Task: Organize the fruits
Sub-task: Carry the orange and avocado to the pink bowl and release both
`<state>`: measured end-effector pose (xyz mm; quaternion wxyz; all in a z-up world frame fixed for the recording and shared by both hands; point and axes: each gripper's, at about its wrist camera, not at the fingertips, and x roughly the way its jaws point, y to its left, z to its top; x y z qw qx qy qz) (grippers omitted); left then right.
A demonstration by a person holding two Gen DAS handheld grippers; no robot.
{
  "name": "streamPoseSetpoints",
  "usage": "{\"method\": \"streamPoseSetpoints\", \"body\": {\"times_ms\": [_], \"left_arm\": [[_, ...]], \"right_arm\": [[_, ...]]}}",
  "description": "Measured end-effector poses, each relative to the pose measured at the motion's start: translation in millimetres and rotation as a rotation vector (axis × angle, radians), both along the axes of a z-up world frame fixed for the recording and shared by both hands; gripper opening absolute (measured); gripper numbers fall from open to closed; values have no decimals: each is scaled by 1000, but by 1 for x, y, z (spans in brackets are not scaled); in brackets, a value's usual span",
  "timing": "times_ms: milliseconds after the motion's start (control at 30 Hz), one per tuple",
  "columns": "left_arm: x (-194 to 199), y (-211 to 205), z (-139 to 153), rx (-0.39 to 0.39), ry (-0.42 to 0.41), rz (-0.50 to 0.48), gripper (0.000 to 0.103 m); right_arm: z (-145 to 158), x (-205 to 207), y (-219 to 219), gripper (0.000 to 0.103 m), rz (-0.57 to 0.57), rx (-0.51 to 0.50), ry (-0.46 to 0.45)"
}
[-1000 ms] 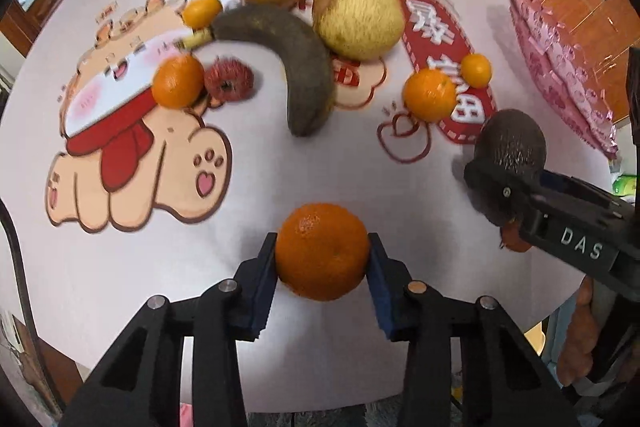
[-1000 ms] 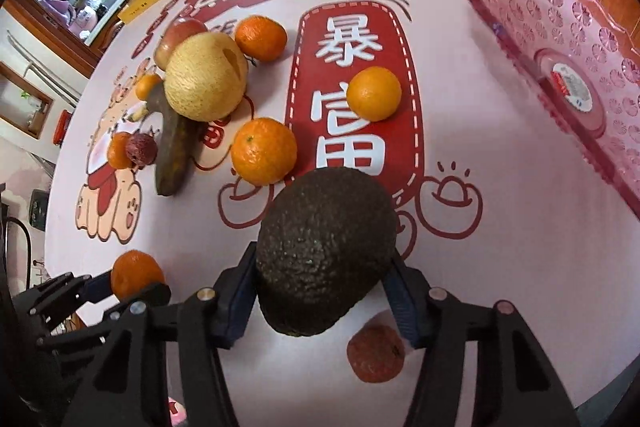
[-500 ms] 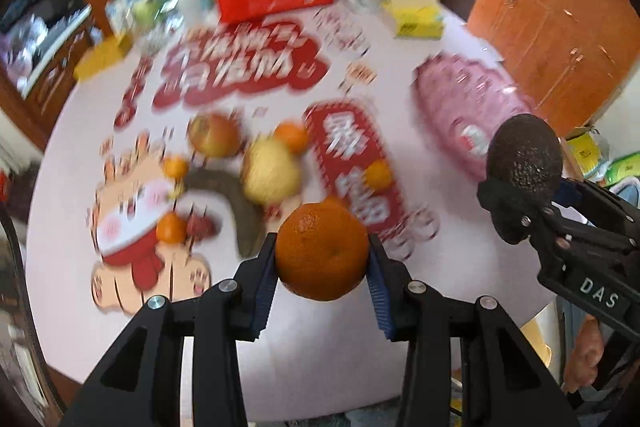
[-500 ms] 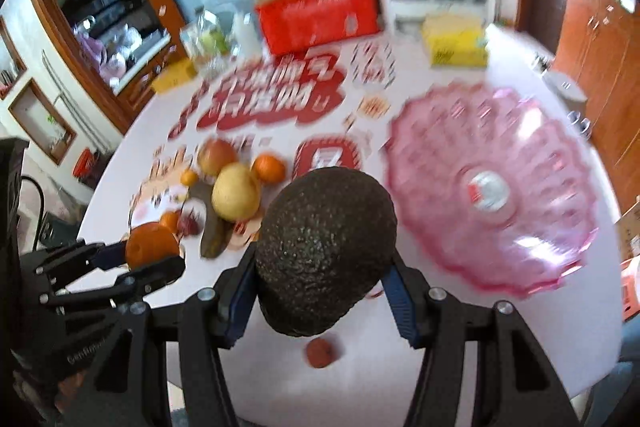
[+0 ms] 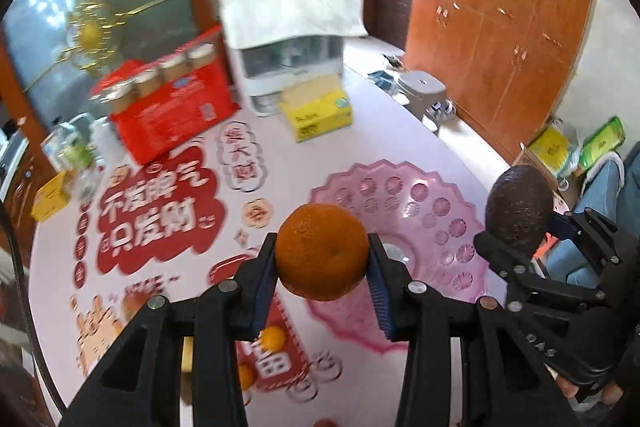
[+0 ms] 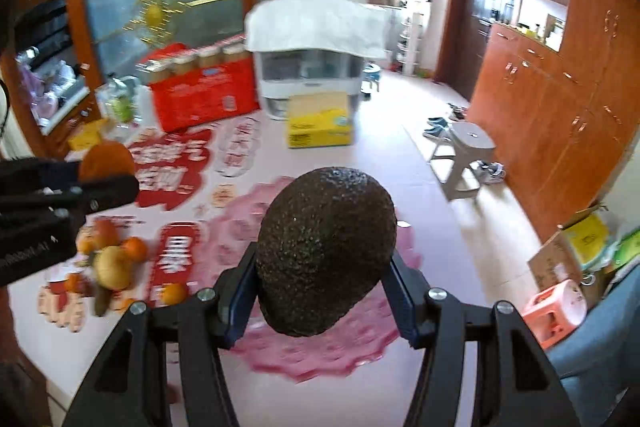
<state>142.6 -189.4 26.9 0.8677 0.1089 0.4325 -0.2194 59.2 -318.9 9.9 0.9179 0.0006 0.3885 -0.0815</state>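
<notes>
My left gripper is shut on an orange mandarin, held high above the table. Behind it lies the pink scalloped glass plate. My right gripper is shut on a dark bumpy avocado, raised over the same pink plate. In the left wrist view the avocado shows at the right in the right gripper. In the right wrist view the mandarin shows at the left. The remaining fruits, among them a pear and small oranges, sit in a heap at the table's left.
A red carton, a yellow tissue box and a white covered appliance stand at the table's far side. Bottles crowd the far left. Beyond the table's right edge are a grey stool, wooden cabinets and boxes on the floor.
Both grippers have risen from just above the tablecloth and swung right toward the pink plate, each still holding its fruit. The heap of fruit has dropped to the lower left.
</notes>
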Motion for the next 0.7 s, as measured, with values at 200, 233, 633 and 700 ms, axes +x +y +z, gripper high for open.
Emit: {"method": "streamPoseSetpoints", "body": {"times_ms": [200, 233, 633, 700], "left_arm": [[42, -47, -73, 88, 105, -49, 40], [45, -50, -84, 103, 118, -53, 40], [81, -82, -183, 255, 242, -86, 41], [84, -85, -191, 261, 256, -87, 41]], "right_arm": [[-60, 38, -34, 59, -58, 26, 129], [-75, 45, -38, 59, -66, 30, 164], [-160, 69, -31, 59, -17, 52, 344], [-164, 71, -27, 59, -7, 8, 345]]}}
